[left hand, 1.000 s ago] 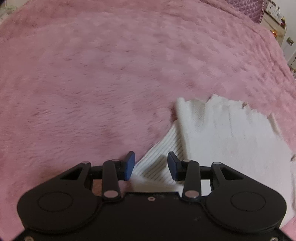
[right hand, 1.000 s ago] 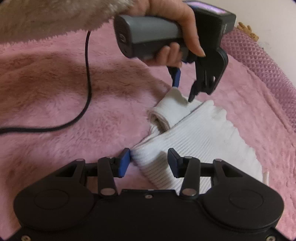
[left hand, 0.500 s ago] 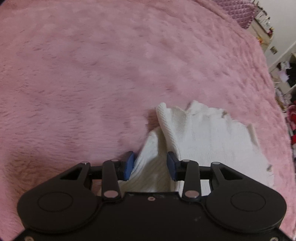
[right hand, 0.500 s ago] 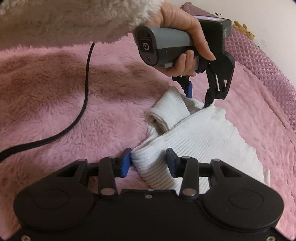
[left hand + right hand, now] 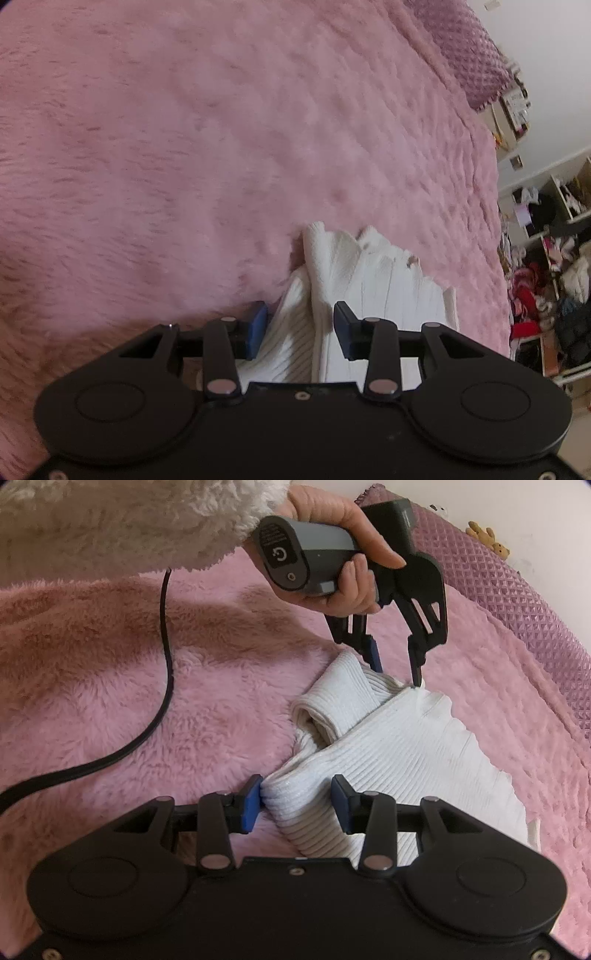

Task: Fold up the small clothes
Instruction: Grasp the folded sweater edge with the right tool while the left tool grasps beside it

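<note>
A white ribbed knit garment [image 5: 406, 757] lies on a fluffy pink blanket [image 5: 184, 720], one part rolled into a tube at its left. My right gripper [image 5: 295, 805] sits at the near folded corner, partly closed, and the thick fold fills the gap between its blue pads. A hand [image 5: 351, 587] holds my left gripper [image 5: 397, 672] at the far edge, tips down on the cloth where tube and body meet. In the left wrist view the garment [image 5: 388, 288] rises in a ridge that runs between the left gripper [image 5: 299, 328] pads, which pinch it.
A black cable [image 5: 162, 701] trails from the left gripper across the blanket on the left. A cream fleece sleeve [image 5: 129, 524] covers the top. A purple quilted cover [image 5: 517, 590] borders the bed. Cluttered shelves [image 5: 546, 277] stand beyond the bed edge on the right.
The left gripper has moved right and down along the garment's far edge and rolled, and the cloth ridge between its pads has grown. The right gripper stayed put; its jaws narrowed slightly onto the fold.
</note>
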Motion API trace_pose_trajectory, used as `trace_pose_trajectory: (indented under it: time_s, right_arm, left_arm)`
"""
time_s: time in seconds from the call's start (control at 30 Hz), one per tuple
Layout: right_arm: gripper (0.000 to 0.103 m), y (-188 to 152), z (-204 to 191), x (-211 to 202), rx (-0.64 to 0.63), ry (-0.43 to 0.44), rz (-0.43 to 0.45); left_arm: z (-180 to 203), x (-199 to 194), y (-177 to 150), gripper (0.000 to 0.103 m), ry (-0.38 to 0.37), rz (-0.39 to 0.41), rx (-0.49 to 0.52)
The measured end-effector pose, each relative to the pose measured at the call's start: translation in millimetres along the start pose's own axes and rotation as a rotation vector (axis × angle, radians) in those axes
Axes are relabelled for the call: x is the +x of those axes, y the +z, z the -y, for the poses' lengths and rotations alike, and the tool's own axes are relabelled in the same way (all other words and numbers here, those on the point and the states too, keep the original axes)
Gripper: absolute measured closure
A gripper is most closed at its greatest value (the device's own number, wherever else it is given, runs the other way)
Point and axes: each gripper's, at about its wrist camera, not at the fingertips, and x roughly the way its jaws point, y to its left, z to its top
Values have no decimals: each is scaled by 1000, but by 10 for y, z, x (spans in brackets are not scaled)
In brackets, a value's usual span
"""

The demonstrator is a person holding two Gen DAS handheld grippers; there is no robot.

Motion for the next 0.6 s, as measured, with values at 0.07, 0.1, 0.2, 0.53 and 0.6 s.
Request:
trace_pose_trajectory:
  time_s: [0.07,0.1,0.2,0.53,0.6]
  right_arm:
    - [63,5,-8,-2,0,1,0]
    - [63,6,-8,-6,-1,1,1]
    - [63,4,-2,-6,1,4,2]
    - [88,31,107,-101,67,19,27]
    - [88,44,160,-162,91,20,45]
  left_arm:
    - [38,-1,-5,63,-19,-2,15]
    - [51,2,-5,63,-16,-3,22]
    - [94,82,-1,66,34,-18,48]
    - [174,155,34,95,1,-40,45]
    - [227,91,47,95,-21,-34,45]
